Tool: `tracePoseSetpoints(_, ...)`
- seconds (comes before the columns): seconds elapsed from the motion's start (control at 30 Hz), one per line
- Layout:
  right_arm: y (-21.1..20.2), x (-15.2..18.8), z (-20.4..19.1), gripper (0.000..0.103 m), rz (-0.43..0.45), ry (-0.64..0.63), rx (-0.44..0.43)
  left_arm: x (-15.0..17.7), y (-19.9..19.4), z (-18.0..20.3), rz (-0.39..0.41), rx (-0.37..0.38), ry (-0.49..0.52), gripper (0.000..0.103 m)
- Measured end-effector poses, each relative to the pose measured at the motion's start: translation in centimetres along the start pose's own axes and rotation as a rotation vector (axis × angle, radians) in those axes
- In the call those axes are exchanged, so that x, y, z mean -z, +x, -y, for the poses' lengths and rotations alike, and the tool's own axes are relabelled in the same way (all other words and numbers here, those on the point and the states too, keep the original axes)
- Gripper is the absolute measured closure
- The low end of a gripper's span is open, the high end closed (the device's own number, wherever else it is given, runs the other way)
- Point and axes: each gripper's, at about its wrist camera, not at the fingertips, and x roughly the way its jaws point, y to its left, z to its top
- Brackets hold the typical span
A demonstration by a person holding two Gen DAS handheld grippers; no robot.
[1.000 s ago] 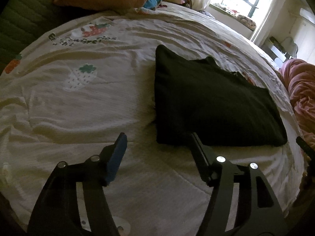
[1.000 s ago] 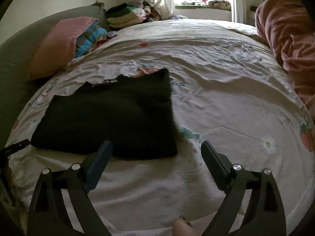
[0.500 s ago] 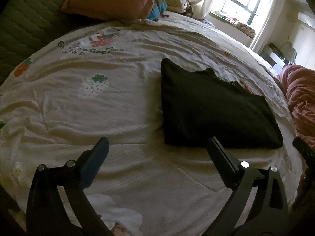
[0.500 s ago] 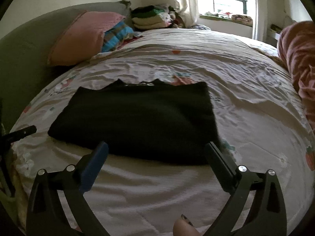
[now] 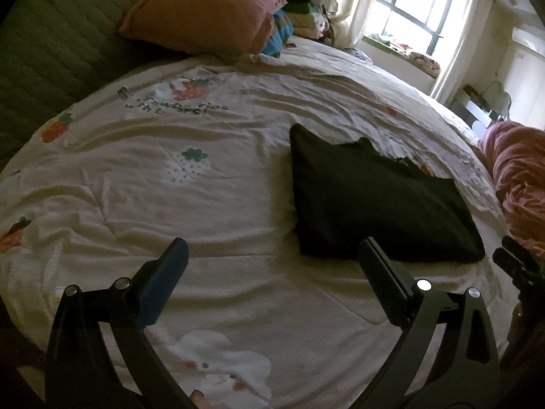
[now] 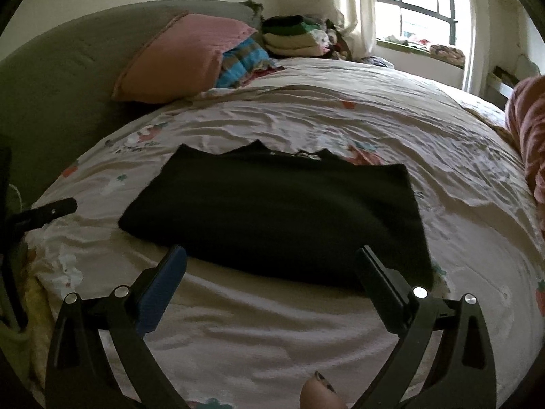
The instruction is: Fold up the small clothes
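A black garment (image 5: 374, 201) (image 6: 282, 214) lies folded into a flat rectangle on the strawberry-print bedspread (image 5: 170, 177) (image 6: 306, 323). My left gripper (image 5: 272, 248) hangs open over bare bedspread, just left of and nearer than the garment's near-left corner. In the right wrist view my right gripper (image 6: 272, 257) is open too, a little short of the garment's near edge, with nothing between its fingers. At the right edge of the left wrist view shows part of the right gripper (image 5: 517, 266). A fingertip of the left gripper (image 6: 51, 211) shows at the left in the right wrist view.
A pink pillow (image 5: 204, 17) (image 6: 184, 54) leans on the green headboard (image 6: 61, 78), with a striped pillow (image 6: 242, 61) beside it. Folded clothes (image 6: 293, 34) are stacked near the window (image 5: 419, 10). A pink blanket (image 5: 521, 170) (image 6: 531, 126) is bunched at the bed's right side.
The left gripper's jaws widened and both grippers drew back and up from the garment. The right view swung left, so the garment now lies centred ahead of it.
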Motion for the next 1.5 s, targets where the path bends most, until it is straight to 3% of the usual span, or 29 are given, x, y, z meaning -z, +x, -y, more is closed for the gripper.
tracePoseSetpoints(0.57, 1.7, -1.2, -7.8, 0.005, 0.009, -0.148, -0.085, -0.9, -1.8, -3.1, 0.076, -0.069, -0.042, 0.01)
tracePoseSetpoints(1.03, 4.5, -2.0, -12.2, 0.005, 0.003, -0.252, -0.131, -3.6, 0.7, -2.5, 0.053, -0.092, -0.007, 0.01)
tracePoseSetpoints(1.5, 7.6, -1.2, -13.9, 0.005, -0.018, -0.338, -0.101, -5.4, 4.6, -1.8, -0.004, -0.109, 0.025, 0.01)
